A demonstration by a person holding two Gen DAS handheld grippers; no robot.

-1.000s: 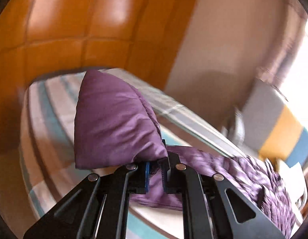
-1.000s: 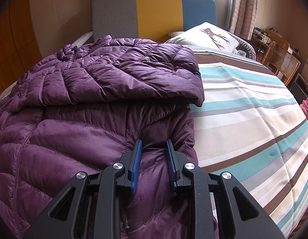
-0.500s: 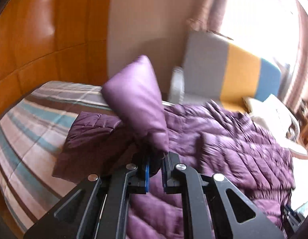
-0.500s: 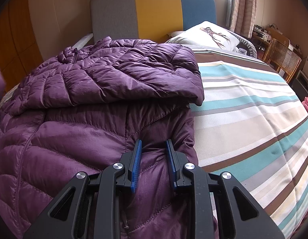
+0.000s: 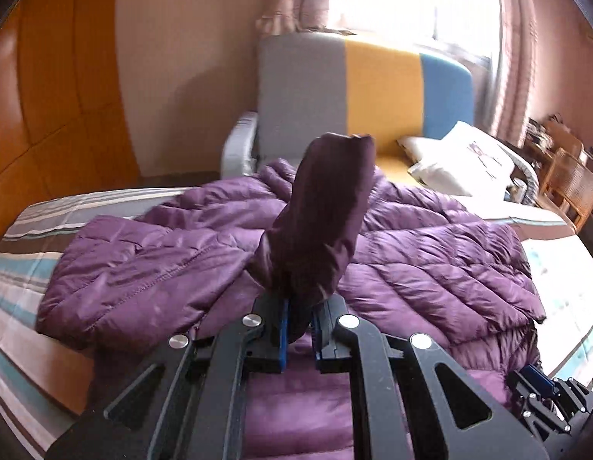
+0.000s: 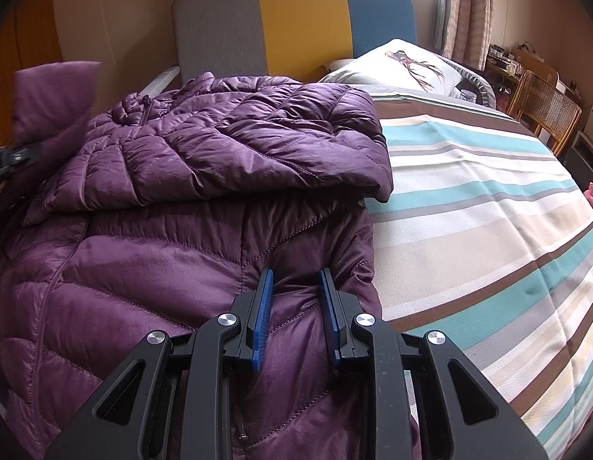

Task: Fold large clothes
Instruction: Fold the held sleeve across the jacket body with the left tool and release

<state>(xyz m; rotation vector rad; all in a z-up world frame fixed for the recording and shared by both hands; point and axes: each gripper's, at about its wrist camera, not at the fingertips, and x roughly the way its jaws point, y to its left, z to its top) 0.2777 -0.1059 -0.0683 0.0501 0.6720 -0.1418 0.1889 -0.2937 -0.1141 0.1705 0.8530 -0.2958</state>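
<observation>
From the left wrist camera, the left gripper [image 5: 299, 320] is clamped on the end of a sleeve [image 5: 321, 222] of the purple down jacket [image 5: 430, 264], and the sleeve stands up from the jaws like a stiff tube, its cuff pointing toward the headboard [image 5: 365, 88]. The jacket itself lies spread on the striped bed [image 5: 24, 253], collar end nearer the headboard, hem end nearer the camera. The cloth looks slick and puffy, so the likely trouble is that the sleeve slides out of the narrow pinch while it is carried across the body, or springs back open once laid down because the filling resists creasing. A pull made too fast could also drag the whole jacket away from the headboard and undo the fold already lying on it.

From the right wrist camera, the right gripper [image 6: 294, 306] sits low over the jacket's lower side panel, on the part farthest from the headboard; its jaws stand partly apart with a ridge of fabric bulging between them, not visibly squeezed. The other sleeve is folded across the chest, its cuff hanging over the jacket's edge nearest the pillow [image 6: 396, 65]. If this gripper is meant to pin the body, a loose hold would let the body shift. The raised sleeve shows at the far left, blurred.
</observation>
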